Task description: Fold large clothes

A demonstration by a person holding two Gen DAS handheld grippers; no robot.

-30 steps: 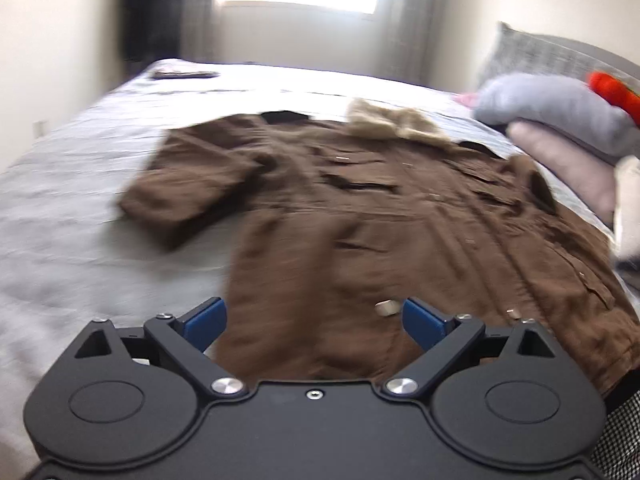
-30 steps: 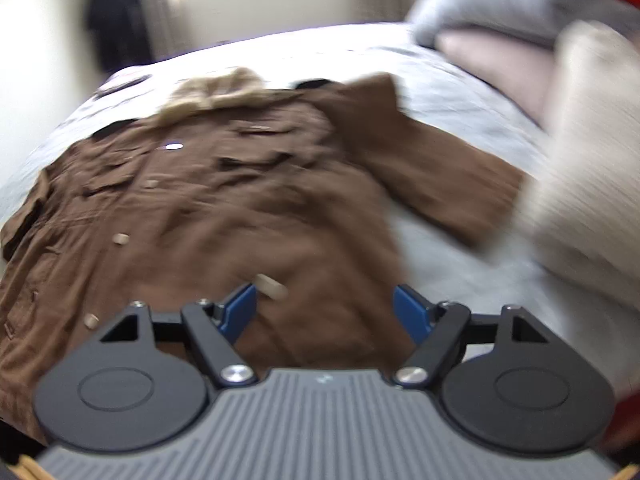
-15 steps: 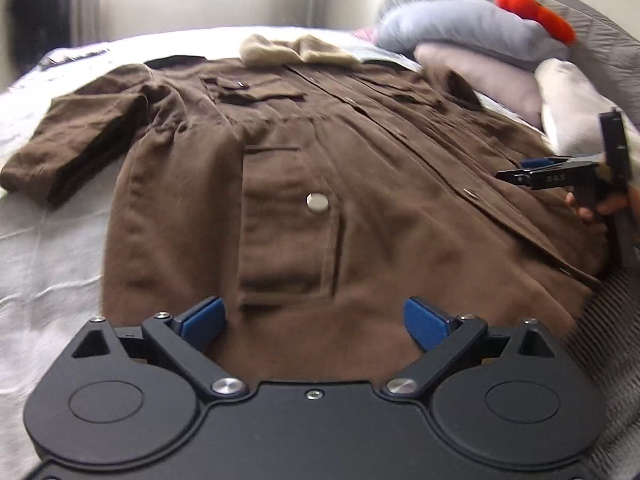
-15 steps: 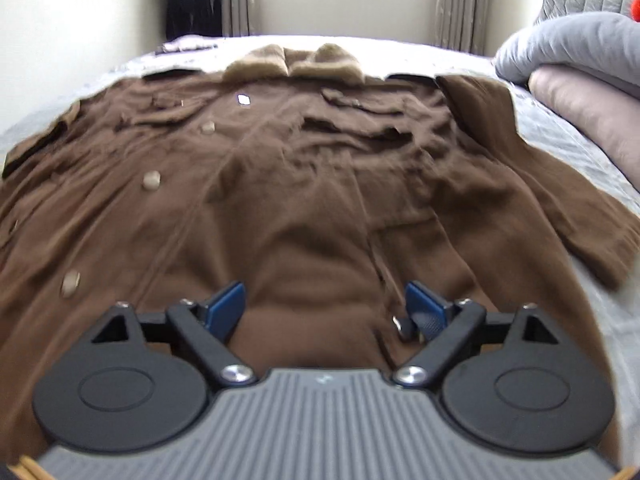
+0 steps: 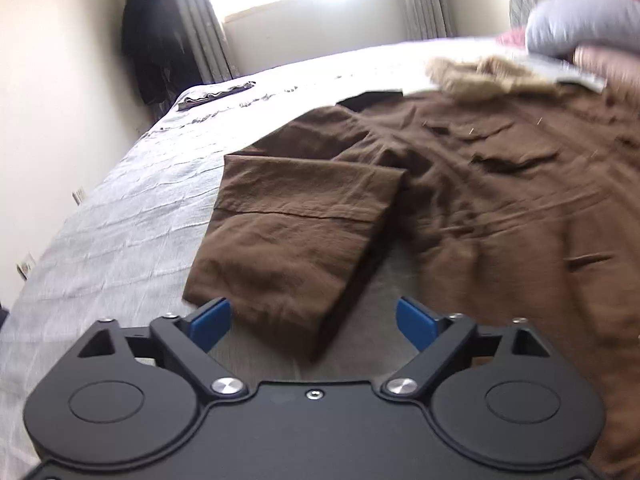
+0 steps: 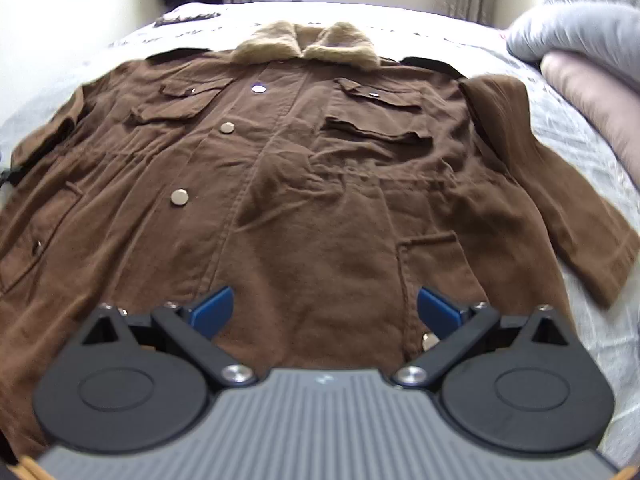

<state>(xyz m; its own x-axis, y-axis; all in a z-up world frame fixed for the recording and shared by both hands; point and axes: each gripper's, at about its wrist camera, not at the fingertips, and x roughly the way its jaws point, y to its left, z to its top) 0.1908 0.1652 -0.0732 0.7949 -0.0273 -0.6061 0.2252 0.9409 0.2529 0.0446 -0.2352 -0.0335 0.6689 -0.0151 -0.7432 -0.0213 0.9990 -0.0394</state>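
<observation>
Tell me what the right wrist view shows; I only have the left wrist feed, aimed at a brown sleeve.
Observer: The whole brown coat lies front up on the bed, its fur collar at the far end.
Operator: Report the other sleeve.
Observer: The far sleeve lies flat, angled outward off the coat's side.
Operator: Give me the right gripper.
Observer: The right gripper is open, jaws just widened, over the lower front; nothing pinched.
</observation>
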